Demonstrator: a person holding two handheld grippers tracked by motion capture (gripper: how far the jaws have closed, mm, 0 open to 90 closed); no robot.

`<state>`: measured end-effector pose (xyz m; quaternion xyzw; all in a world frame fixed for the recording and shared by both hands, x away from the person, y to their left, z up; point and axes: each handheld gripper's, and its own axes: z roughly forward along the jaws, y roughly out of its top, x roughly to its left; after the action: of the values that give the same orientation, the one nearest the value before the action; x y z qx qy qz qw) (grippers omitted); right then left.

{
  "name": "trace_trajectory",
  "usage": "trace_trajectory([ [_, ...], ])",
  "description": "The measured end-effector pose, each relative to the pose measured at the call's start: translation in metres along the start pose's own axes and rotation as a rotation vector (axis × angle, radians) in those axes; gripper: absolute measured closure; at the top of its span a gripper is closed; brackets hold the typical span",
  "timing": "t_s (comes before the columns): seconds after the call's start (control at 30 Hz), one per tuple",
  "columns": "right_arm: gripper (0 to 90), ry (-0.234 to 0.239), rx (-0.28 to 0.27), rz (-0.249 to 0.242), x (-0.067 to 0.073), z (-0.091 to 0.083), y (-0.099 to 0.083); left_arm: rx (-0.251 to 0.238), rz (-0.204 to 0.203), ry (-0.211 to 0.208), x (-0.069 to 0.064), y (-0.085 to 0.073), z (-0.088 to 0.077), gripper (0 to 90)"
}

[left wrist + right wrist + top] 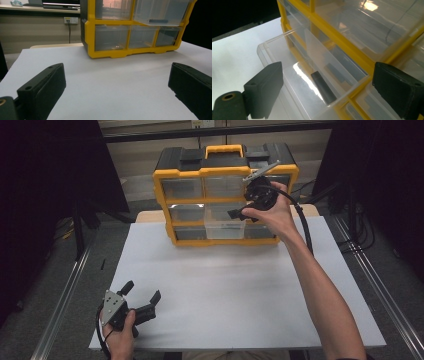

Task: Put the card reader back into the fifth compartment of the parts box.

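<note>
A yellow and black organizer [225, 170] with clear drawers stands at the far middle of the white table top [225, 290]. One clear drawer [225, 227] in its middle row is pulled out. My right gripper [239, 214] hovers just above that drawer, jaws wide open and empty. In the right gripper view the open gripper [328, 70] looks down into the drawer [263, 47], where a short black bar [323, 87] lies beside a clear divider. My left gripper [142, 291] rests open at the near left of the table, far from the organizer [110, 53]; its jaws [116, 75] hold nothing.
A black cable [302, 220] trails from the right gripper along the forearm. Metal rails [65, 290] run along both sides of the table. Dark curtains close in left and right. A wall socket [70, 20] sits behind the table.
</note>
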<state>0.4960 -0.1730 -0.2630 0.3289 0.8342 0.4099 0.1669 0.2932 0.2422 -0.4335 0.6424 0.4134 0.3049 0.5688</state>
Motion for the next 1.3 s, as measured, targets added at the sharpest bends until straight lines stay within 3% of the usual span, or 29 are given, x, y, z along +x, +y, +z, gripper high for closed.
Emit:
trace_trajectory([
  [0.27, 3.0, 0.000, -0.051, 0.027, 0.003, -0.004, -0.019, -0.005, -0.004, -0.001, 0.001, 0.000, 0.000, 1.5],
  [0.53, 3.1, -0.031, -0.109, 0.069, 0.009, -0.012, -0.044, -0.005, -0.002, -0.002, 0.001, 0.000, -0.001, 1.5],
  [0.67, 3.1, -0.084, -0.138, 0.093, 0.012, -0.014, -0.059, -0.006, -0.004, -0.005, 0.000, 0.000, -0.001, 1.5],
  [0.73, 3.0, -0.106, -0.170, 0.117, 0.013, -0.017, -0.067, -0.009, -0.008, -0.005, -0.001, 0.000, 0.000, 1.5],
  [0.83, 2.4, -0.101, -0.219, 0.152, 0.014, -0.021, -0.078, 0.000, -0.007, -0.003, 0.000, 0.000, 0.000, 1.5],
  [0.9, 2.0, -0.140, -0.250, 0.159, 0.016, -0.024, -0.085, -0.004, -0.007, -0.001, 0.000, 0.000, 0.000, 1.5],
  [1.1, 1.6, -0.200, -0.284, 0.164, 0.021, -0.031, -0.104, -0.005, -0.004, 0.002, 0.001, 0.000, -0.001, 1.4],
  [1.3, 1.6, -0.209, -0.291, 0.200, 0.026, -0.032, -0.126, -0.004, -0.006, -0.001, 0.000, 0.000, -0.001, 1.4],
])
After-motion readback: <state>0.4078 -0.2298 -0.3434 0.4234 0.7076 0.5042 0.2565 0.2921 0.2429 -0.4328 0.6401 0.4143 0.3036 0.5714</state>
